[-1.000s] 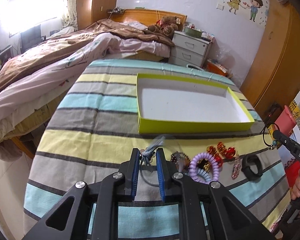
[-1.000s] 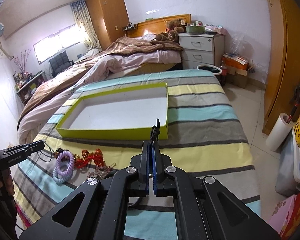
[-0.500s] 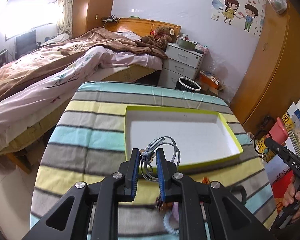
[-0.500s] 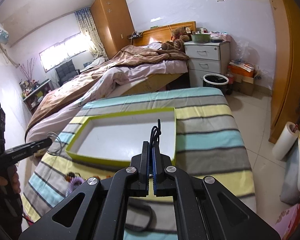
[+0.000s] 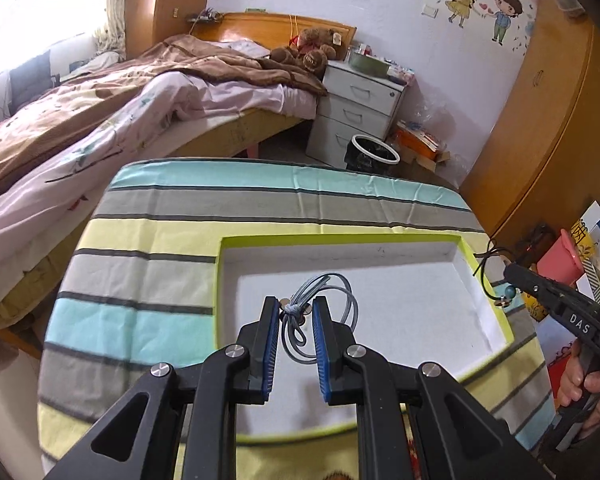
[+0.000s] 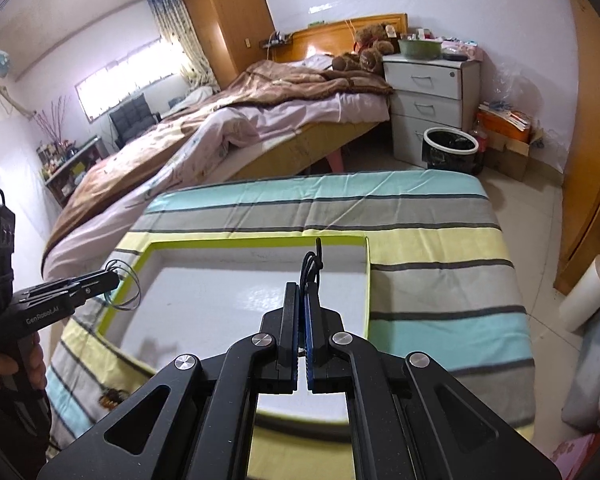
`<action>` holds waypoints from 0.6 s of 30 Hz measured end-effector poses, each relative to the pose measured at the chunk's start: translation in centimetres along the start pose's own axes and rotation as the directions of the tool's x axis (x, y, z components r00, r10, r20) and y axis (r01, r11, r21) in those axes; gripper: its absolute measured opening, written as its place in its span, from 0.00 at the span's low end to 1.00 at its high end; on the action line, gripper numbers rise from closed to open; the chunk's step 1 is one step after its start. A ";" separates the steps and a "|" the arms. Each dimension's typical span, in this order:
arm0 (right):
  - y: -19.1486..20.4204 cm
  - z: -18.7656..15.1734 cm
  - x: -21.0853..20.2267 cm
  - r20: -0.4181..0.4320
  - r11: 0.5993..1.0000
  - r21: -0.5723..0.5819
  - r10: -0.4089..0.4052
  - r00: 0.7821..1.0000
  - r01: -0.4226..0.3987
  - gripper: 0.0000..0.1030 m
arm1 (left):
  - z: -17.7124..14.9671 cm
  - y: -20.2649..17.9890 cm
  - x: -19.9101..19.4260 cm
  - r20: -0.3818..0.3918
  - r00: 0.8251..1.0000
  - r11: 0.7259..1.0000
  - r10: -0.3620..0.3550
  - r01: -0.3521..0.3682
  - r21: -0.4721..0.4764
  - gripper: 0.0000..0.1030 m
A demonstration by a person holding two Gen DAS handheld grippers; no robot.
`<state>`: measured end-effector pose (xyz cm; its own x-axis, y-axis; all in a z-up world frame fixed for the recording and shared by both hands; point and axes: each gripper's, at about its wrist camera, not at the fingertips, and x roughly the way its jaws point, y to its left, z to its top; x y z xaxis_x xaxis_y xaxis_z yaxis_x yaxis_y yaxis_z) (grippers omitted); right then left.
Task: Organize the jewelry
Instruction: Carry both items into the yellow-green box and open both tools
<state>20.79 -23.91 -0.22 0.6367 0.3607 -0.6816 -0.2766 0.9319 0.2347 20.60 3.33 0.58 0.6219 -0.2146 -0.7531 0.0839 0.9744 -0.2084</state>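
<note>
A shallow tray with a lime-green rim (image 5: 342,239) and white floor lies on the striped table; it also shows in the right wrist view (image 6: 256,242). My left gripper (image 5: 296,308) hovers over the tray, shut on the knot of a grey cord necklace (image 5: 346,304) whose loops hang in front of the jaws. My right gripper (image 6: 304,292) is over the tray's right part, shut on a black cord necklace (image 6: 314,264); its beaded end (image 5: 508,294) shows in the left wrist view.
The table wears a striped cloth (image 5: 148,272). A bed (image 5: 100,120) lies beyond on the left, a white nightstand (image 5: 358,112) and a bin (image 5: 370,156) behind. A paper roll (image 6: 590,292) stands on the floor at right. More jewelry (image 6: 110,398) peeks out near the table's front.
Both grippers have risen and moved forward from the jewelry pile at the table's front to above the tray, each still carrying its necklace.
</note>
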 end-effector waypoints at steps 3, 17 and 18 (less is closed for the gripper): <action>-0.3 0.5 1.4 -0.024 1.000 -0.003 -0.013 1.000 0.012 0.02 | 0.4 0.1 1.9 -0.032 0.999 1.000 -0.001 0.001 -0.011 0.16; -0.3 0.2 5.2 -0.099 0.997 -0.065 -0.046 0.994 0.040 0.02 | 0.3 1.0 6.2 -0.110 0.993 0.999 0.038 -0.039 -0.014 0.16; -0.3 0.2 5.2 -0.097 0.997 -0.064 -0.039 0.994 0.033 0.02 | 0.2 1.0 6.3 -0.118 0.992 0.999 0.040 -0.042 -0.014 0.16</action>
<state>24.31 -22.28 -3.72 0.5740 0.3185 -0.7544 -0.3011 0.9388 0.1673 24.77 3.00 -4.28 0.5284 -0.1820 -0.8293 0.0468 0.9815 -0.1856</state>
